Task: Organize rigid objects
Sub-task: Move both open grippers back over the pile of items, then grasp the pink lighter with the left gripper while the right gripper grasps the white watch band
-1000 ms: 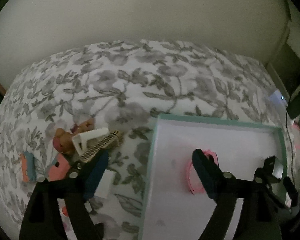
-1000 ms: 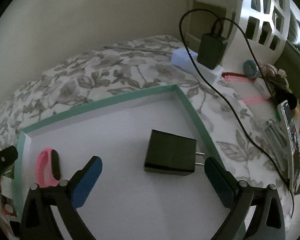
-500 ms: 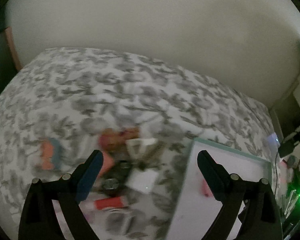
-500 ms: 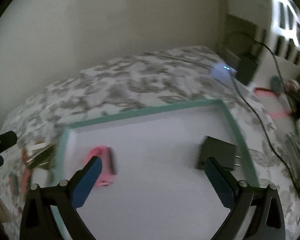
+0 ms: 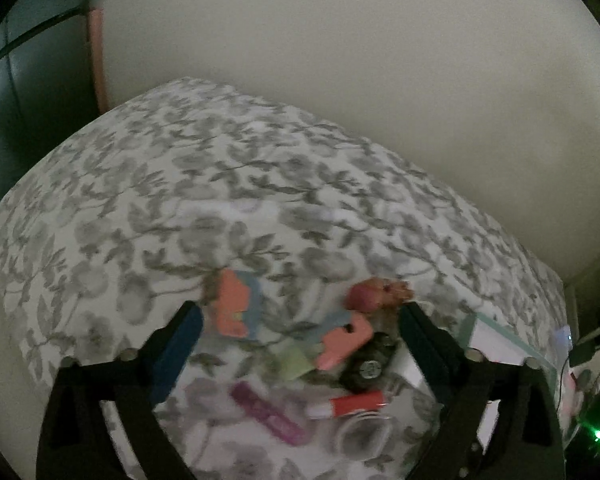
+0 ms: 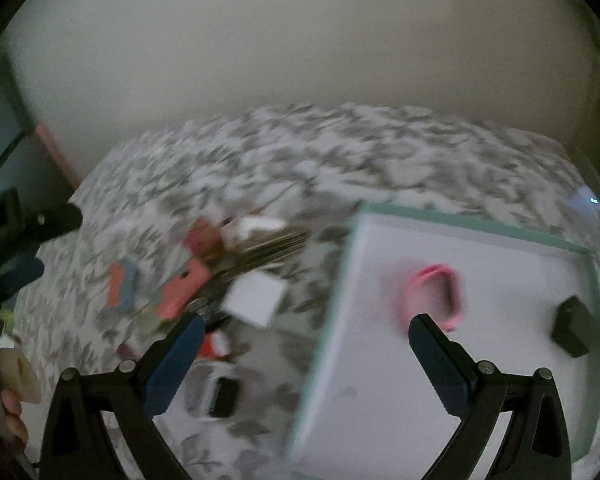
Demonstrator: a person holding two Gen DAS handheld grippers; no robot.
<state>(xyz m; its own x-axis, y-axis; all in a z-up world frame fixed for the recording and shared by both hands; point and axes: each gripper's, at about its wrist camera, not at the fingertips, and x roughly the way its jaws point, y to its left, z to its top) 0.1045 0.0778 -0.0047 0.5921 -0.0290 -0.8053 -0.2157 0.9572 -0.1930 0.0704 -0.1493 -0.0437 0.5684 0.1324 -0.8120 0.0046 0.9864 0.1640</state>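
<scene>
On the flowered bedspread [image 5: 228, 184] lies a blurred pile of small toys: an orange and blue block [image 5: 236, 308], a pink figure [image 5: 344, 344], a doll head [image 5: 376, 292], a toy car [image 5: 368, 364], a red tube [image 5: 352, 404] and a purple piece [image 5: 268, 412]. My left gripper [image 5: 300, 320] hangs above this pile, its jaws opening with nothing between them. My right gripper [image 6: 304, 328] stands open and empty over the left rim of the teal tray [image 6: 460, 220]. The tray holds a pink band [image 6: 436, 292] and a black charger [image 6: 572, 332].
A white box [image 6: 256, 296] and a dark flat item [image 6: 224, 396] lie between pile and tray. The left gripper's body [image 6: 20, 232] and a hand [image 6: 8, 400] show at the right view's left edge. A wall stands behind the bed; cables and clutter lie far right.
Both grippers swung left, away from the tray's inside toward the toy pile, and both views rolled. The left jaws spread wider. The pink band and charger stayed in the tray.
</scene>
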